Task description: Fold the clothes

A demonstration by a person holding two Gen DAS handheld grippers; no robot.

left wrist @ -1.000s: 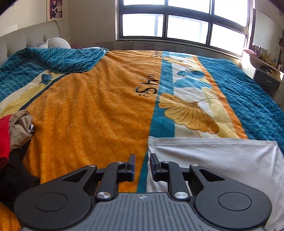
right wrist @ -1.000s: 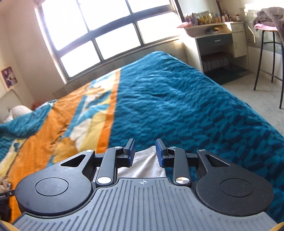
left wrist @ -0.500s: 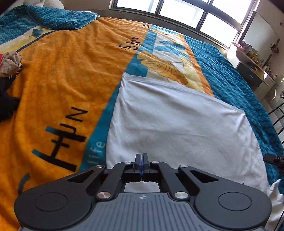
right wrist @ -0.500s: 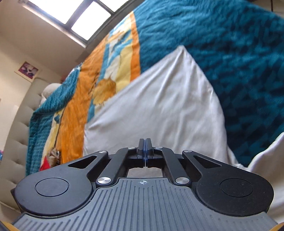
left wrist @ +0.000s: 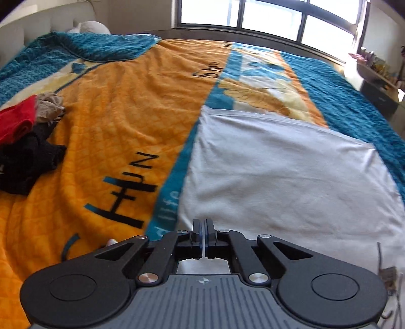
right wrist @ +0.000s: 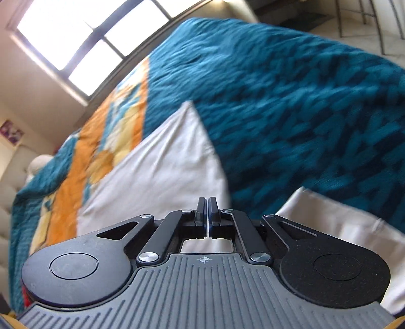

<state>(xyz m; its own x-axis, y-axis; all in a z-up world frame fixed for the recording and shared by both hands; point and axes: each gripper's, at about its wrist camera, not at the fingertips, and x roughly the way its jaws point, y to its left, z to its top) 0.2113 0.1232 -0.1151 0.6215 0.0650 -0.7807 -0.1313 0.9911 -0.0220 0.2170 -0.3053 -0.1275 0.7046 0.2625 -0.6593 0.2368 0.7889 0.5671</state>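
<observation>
A white garment (left wrist: 278, 172) lies spread flat on the orange and teal blanket (left wrist: 114, 114). My left gripper (left wrist: 203, 222) hovers low over the garment's near left edge. Its jaws are just opening: only a hairline slit shows, with no cloth seen between the pads. In the right wrist view, the same garment (right wrist: 157, 172) runs away from my right gripper (right wrist: 207, 201). That gripper is tilted over the garment's near right part, with its jaws together and nothing seen in them. A second white flap (right wrist: 341, 227) lies to its right on the teal part of the blanket.
A pile of red, beige and black clothes (left wrist: 25, 141) sits at the bed's left side. A turned-back teal cover (left wrist: 101, 48) and a pillow (left wrist: 88, 26) lie near the headboard. A dresser (left wrist: 379, 83) stands right of the bed under the window, with stool legs (right wrist: 367, 15) on the floor beyond.
Both grippers had their jaws apart a second ago and have closed. Both hands came down and back toward the garment's near edge. The right view has rolled to a tilt.
</observation>
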